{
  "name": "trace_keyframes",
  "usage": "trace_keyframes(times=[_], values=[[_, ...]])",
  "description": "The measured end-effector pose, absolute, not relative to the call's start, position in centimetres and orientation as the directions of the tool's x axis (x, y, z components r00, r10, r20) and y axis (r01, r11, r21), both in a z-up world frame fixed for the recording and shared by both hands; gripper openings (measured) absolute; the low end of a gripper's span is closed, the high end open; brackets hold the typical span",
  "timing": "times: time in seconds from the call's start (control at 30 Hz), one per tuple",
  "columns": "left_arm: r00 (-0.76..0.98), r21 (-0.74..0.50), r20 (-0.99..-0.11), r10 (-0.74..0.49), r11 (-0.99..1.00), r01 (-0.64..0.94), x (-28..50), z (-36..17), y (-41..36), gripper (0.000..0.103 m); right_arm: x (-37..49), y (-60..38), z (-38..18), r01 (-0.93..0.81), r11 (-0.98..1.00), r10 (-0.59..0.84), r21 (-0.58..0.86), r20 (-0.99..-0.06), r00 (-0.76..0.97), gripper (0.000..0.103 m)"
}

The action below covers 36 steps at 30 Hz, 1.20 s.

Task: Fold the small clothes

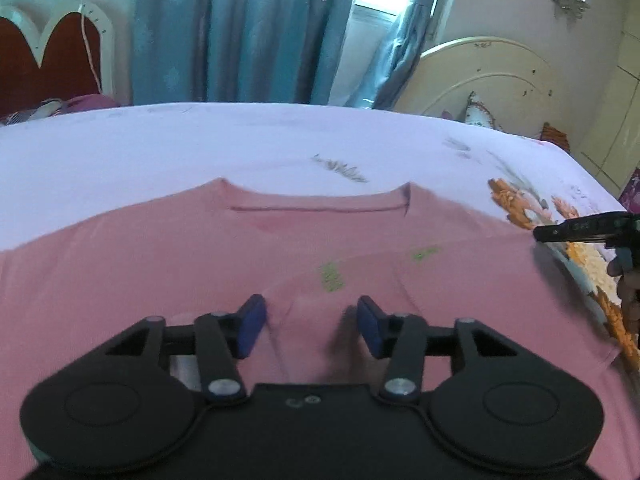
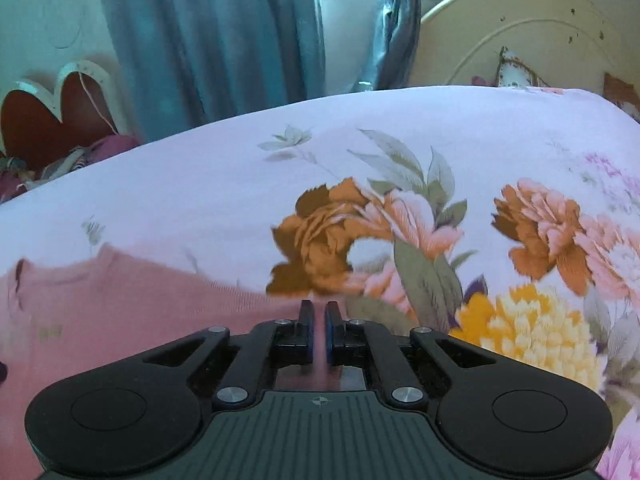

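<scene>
Pink shirt (image 1: pixel 200 264) flat on bed (image 1: pixel 200 140), neckline toward 12 o'clock, long axis 9-to-3, left tool (image 1: pixel 312 328) released above it, right tool (image 2: pixel 319 336) clenched, whether on its edge unclear.

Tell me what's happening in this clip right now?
A person with a handheld gripper in each hand is folding a pink top spread on a bed with a flowered sheet. The left gripper stands open over the cloth, a raised fold between its pads but not pinched. The right gripper is shut at the top's edge; whether it pinches cloth is unclear. The fold is not finished.
</scene>
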<state>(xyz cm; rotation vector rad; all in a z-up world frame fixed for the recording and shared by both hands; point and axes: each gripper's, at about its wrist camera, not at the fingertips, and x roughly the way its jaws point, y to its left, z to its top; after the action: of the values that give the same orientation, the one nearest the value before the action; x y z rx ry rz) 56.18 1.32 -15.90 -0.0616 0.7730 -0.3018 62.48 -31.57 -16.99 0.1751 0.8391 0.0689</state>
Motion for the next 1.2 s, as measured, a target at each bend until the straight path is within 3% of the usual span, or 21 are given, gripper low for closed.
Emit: trace_keyframes(times=[0.33,0.5,0.6,0.77,0.9,1.1,1.17,1.2], values=[[0.684,-0.094,-0.684,-0.254,0.96,0.263,49.7,-16.2,2.4,0.052,51.9,-30.1,-16.9,-0.091,0.994,0.099,0.054,-0.771,0.629,0.004],[0.704,-0.113,-0.649,-0.29,0.951,0.288,47.2,-15.0,1.8,0.064,48.6,-30.3,-15.1,-0.054,0.99,0.135,0.133,-0.73,0.67,0.004],[0.661,-0.085,-0.707,-0.251,0.958,0.273,47.4,-16.2,0.9,0.063,48.1,-28.9,-16.7,-0.08,0.99,0.139,0.114,-0.779,0.612,0.005],[0.705,-0.129,-0.642,-0.301,0.949,0.288,46.0,-14.5,1.3,0.061,45.2,-28.5,-14.7,-0.066,0.99,0.134,0.122,-0.724,0.677,0.009],[0.639,-0.119,-0.71,-0.297,0.944,0.306,47.0,-16.5,0.8,0.067,45.0,-28.1,-16.7,-0.048,0.99,0.131,0.13,-0.762,0.634,0.009],[0.638,-0.118,-0.709,-0.3,0.943,0.312,46.1,-16.7,1.4,0.07,45.1,-27.8,-16.9,-0.006,0.993,0.095,0.115,-0.783,0.615,0.009],[0.639,-0.13,-0.707,-0.303,0.944,0.304,45.6,-16.7,2.1,0.075,45.2,-27.8,-16.8,0.005,0.993,0.09,0.118,-0.78,0.62,0.009],[0.641,-0.131,-0.709,-0.294,0.948,0.289,45.3,-16.5,2.5,0.089,45.3,-27.7,-16.6,0.013,0.993,0.082,0.114,-0.786,0.613,0.009]])
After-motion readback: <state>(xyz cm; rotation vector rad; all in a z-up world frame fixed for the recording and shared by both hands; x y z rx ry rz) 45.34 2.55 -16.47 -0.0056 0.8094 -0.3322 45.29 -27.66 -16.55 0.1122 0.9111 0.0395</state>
